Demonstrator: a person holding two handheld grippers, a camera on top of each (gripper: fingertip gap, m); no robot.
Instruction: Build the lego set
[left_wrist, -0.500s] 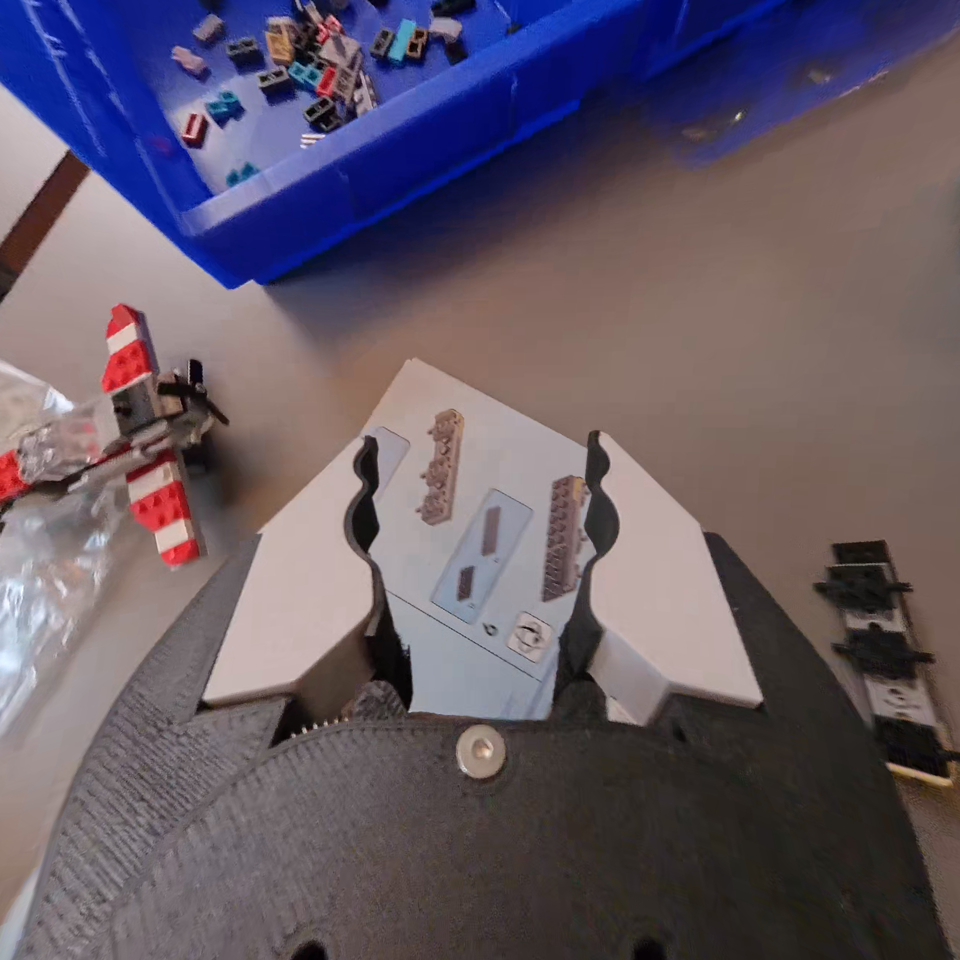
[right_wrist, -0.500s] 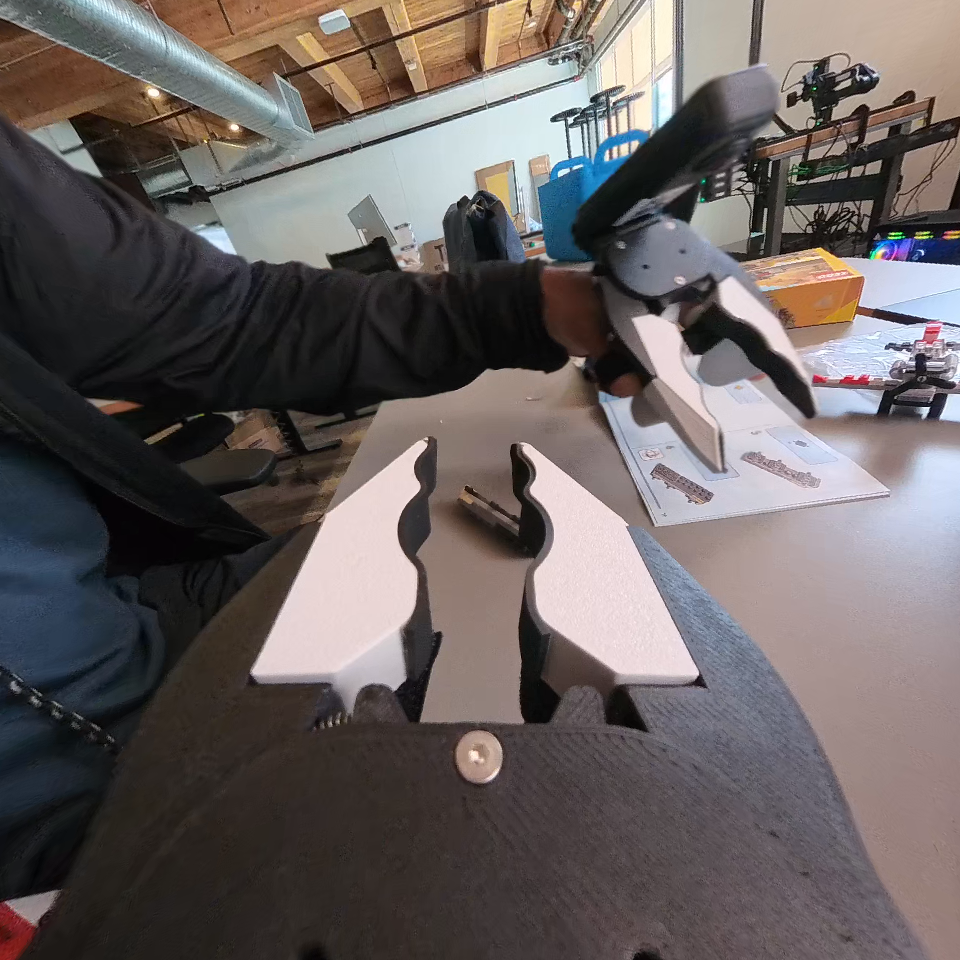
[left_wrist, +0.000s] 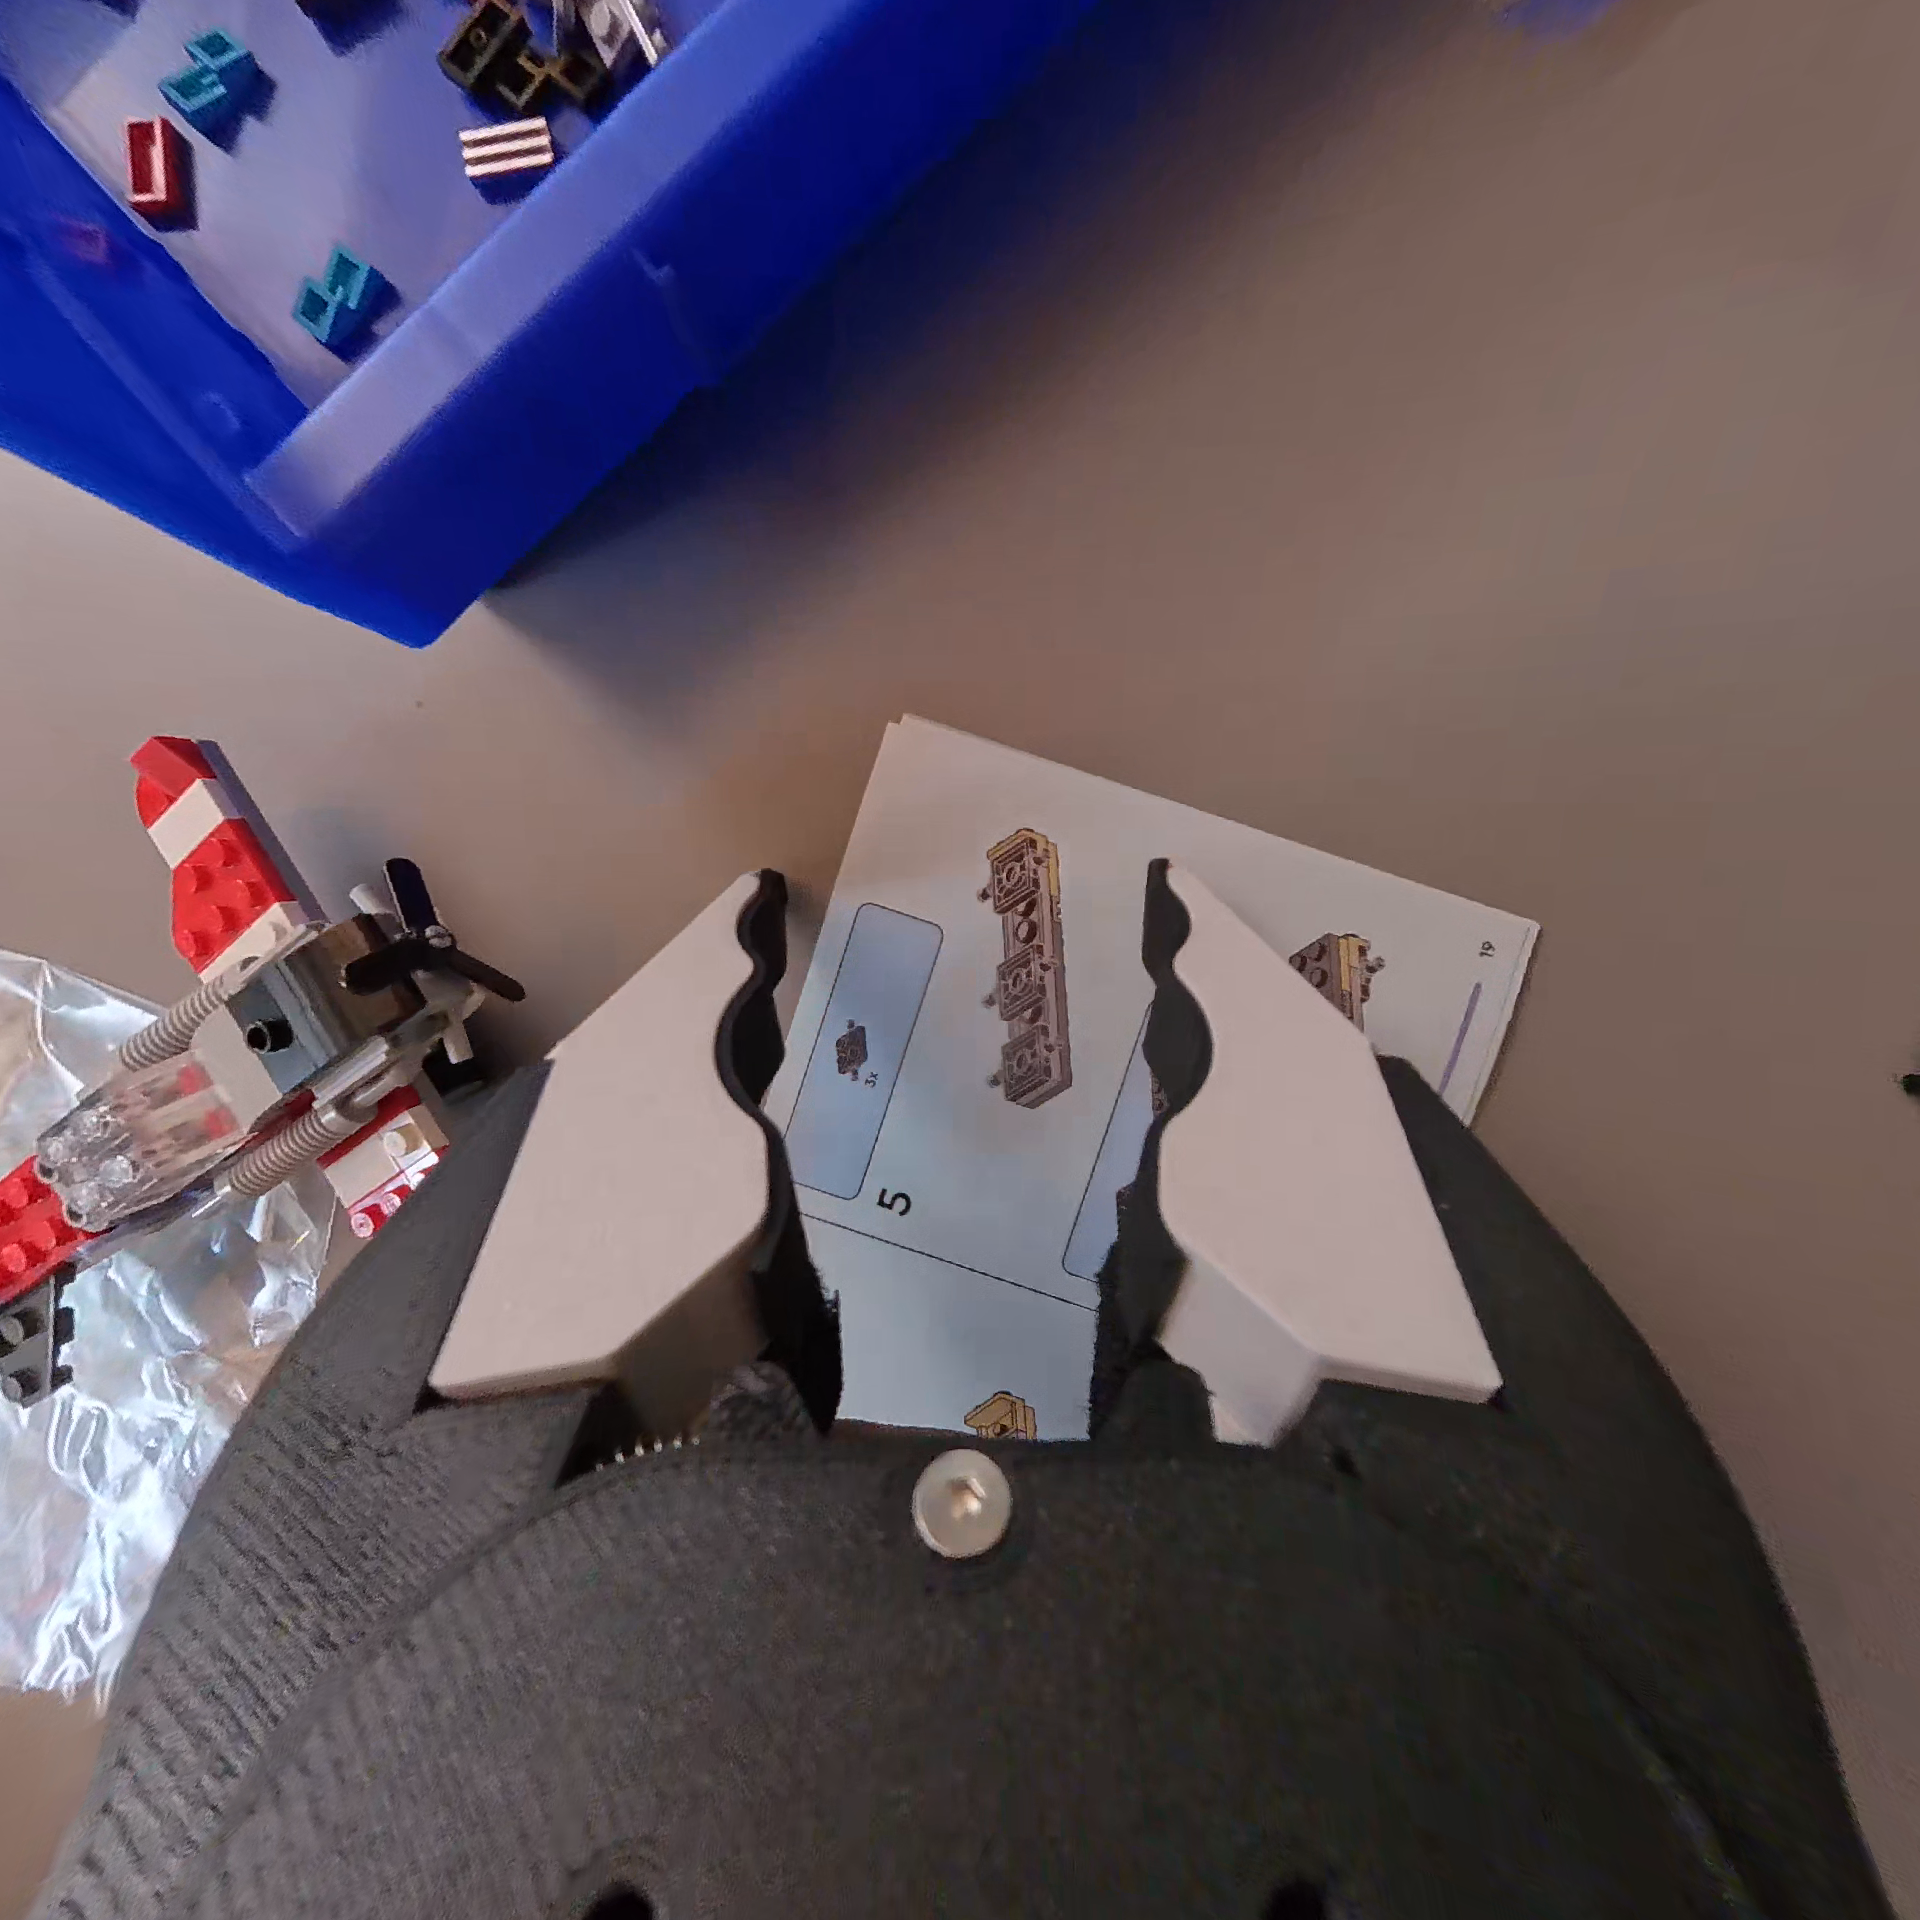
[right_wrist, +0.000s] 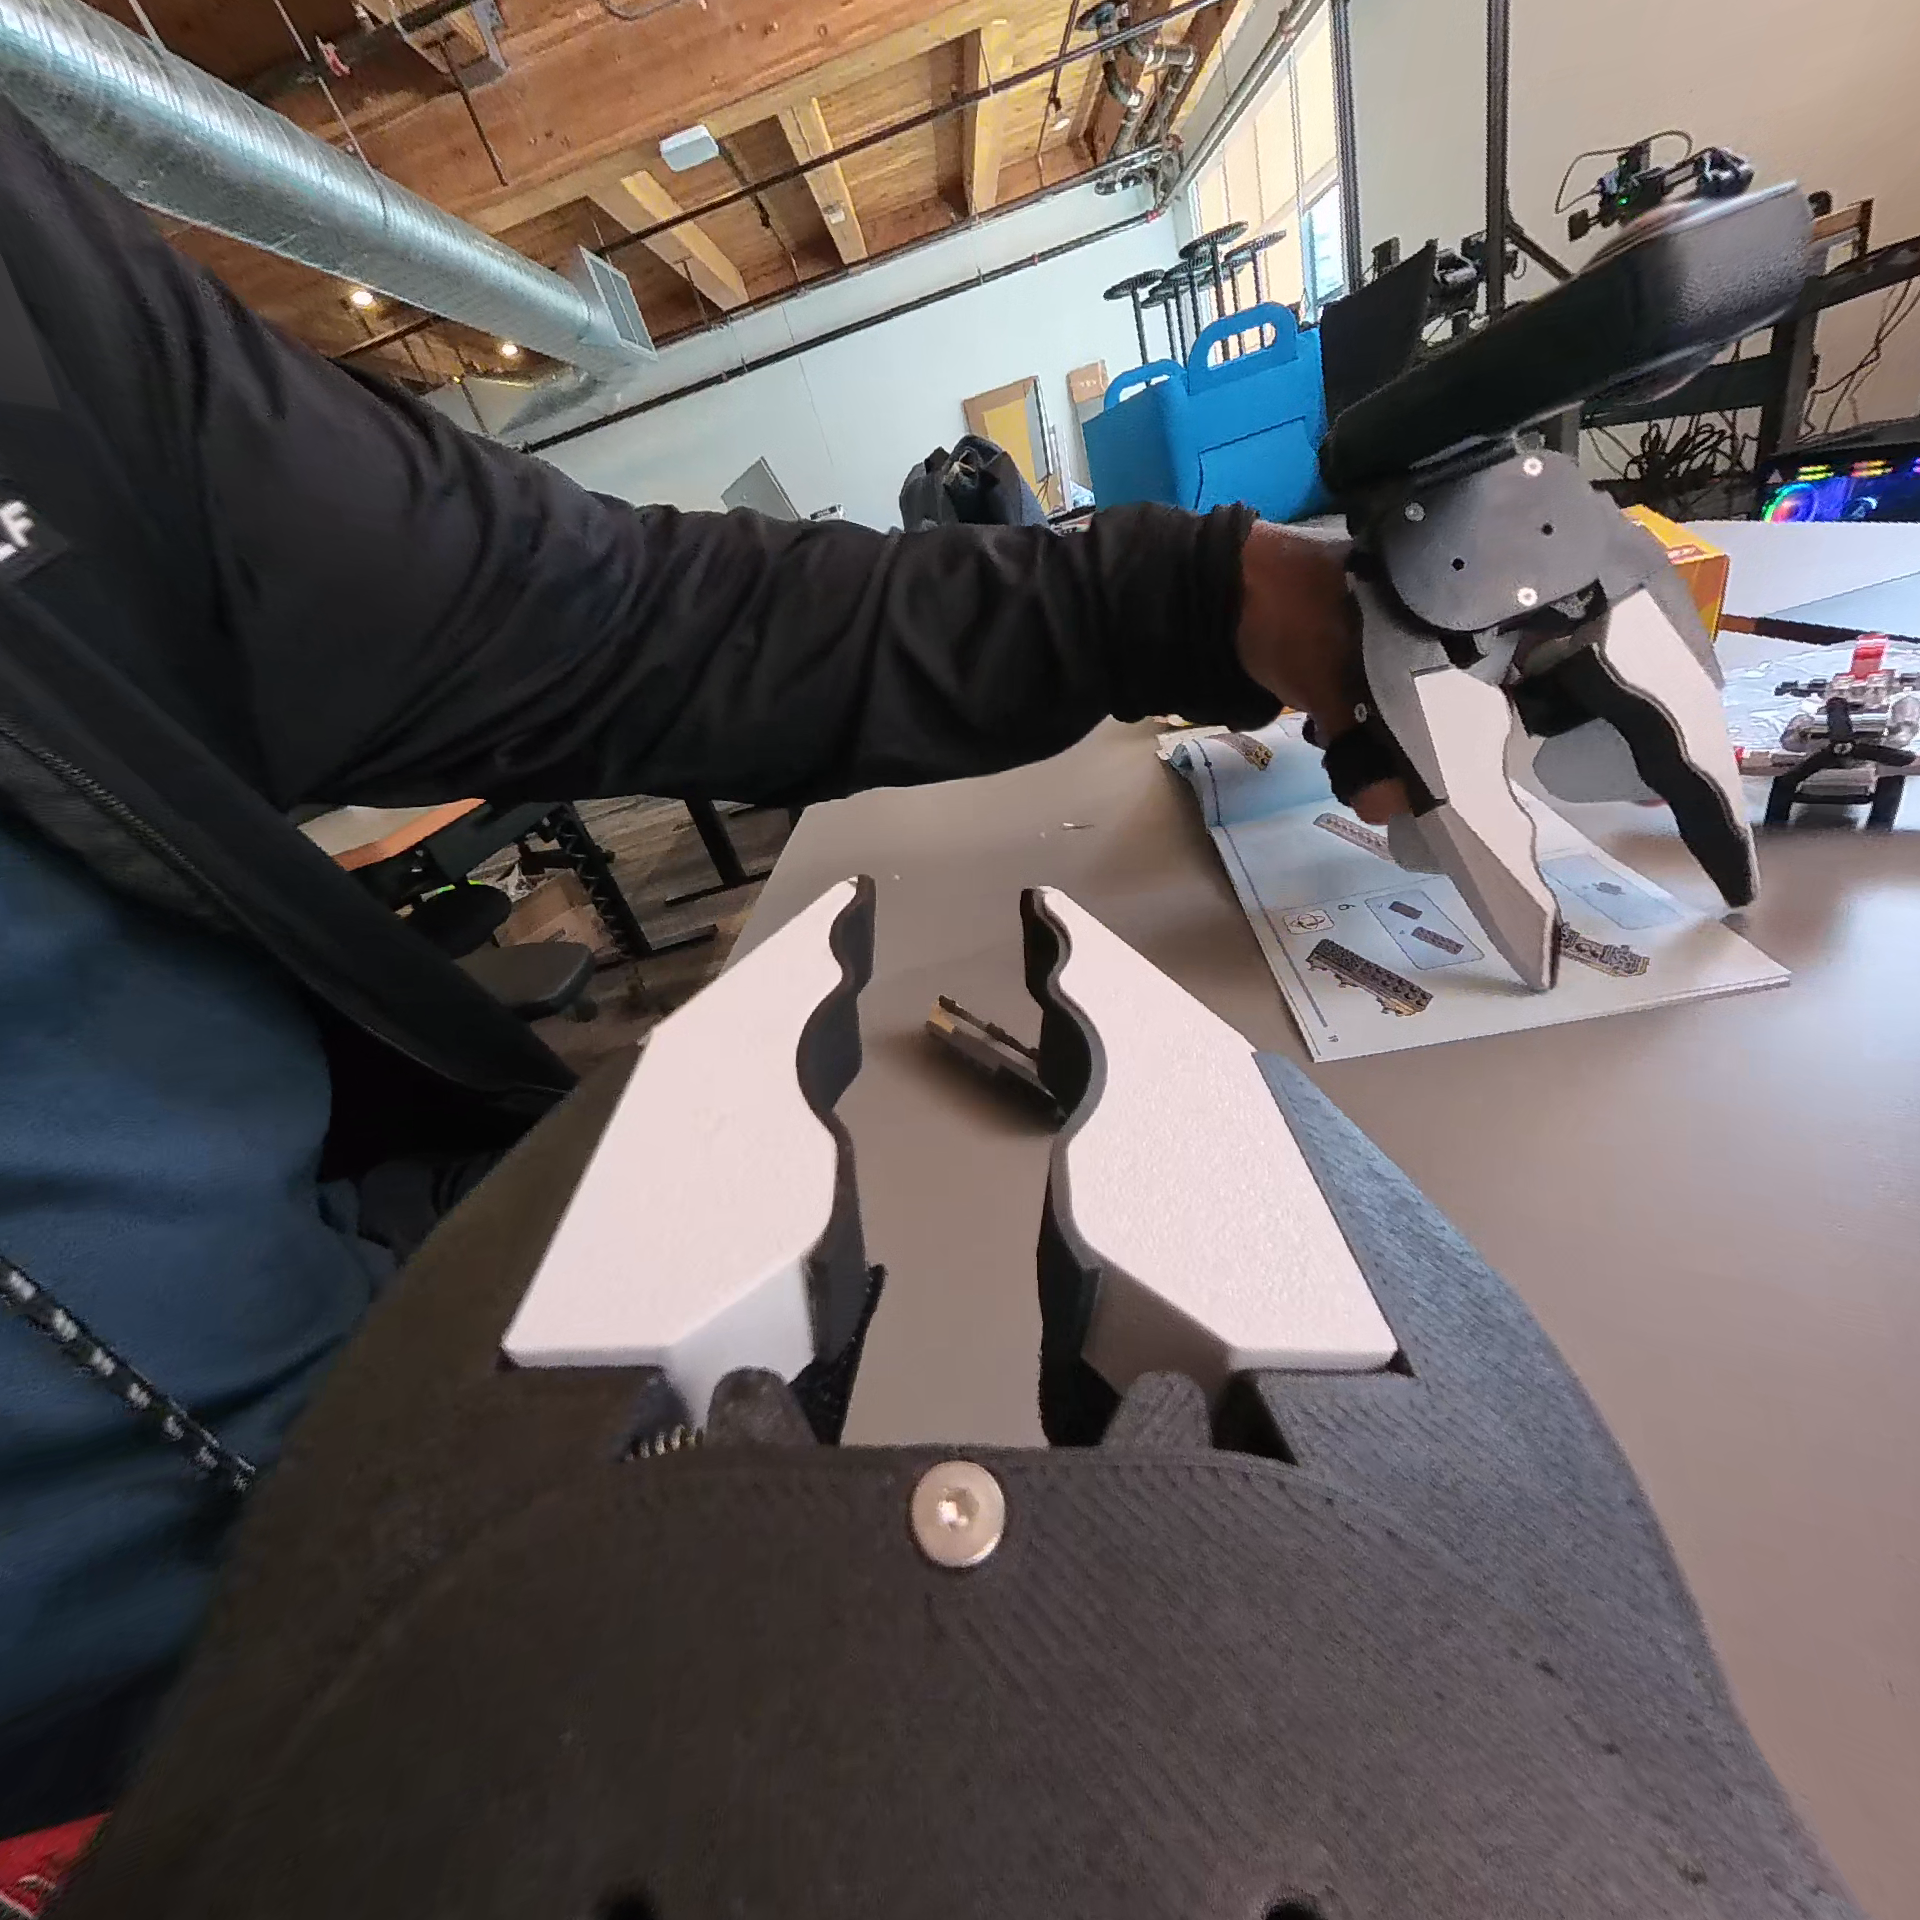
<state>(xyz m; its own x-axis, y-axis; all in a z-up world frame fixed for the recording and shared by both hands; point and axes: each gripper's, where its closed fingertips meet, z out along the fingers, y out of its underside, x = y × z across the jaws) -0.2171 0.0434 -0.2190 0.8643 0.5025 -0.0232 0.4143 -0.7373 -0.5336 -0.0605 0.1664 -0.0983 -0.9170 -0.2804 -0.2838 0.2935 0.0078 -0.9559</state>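
Observation:
My left gripper (left_wrist: 961, 883) is open and empty, low over the open instruction booklet (left_wrist: 935, 810) on the grey table. In the right wrist view the left gripper (right_wrist: 1640, 935) points down, with one fingertip (right_wrist: 1536, 971) at or just above the booklet (right_wrist: 1382, 977). My right gripper (right_wrist: 945, 894) is open and empty just above the table. A small dark grey lego piece (right_wrist: 982, 1039) lies between its fingers, partly hidden behind the right finger. A red and white lego plane (left_wrist: 218, 914) stands left of the booklet, and also shows in the right wrist view (right_wrist: 1839, 727).
A blue bin (left_wrist: 520, 343) with several loose bricks stands at the back left. A crinkled clear plastic bag (left_wrist: 135, 1455) lies under the plane. A person's black sleeve (right_wrist: 727, 644) reaches across to the left gripper. A yellow box (right_wrist: 1688, 561) sits far back.
The left gripper has dropped closer to the booklet and shifted left; the black and white lego strip at its right has left its view. The right gripper has barely moved.

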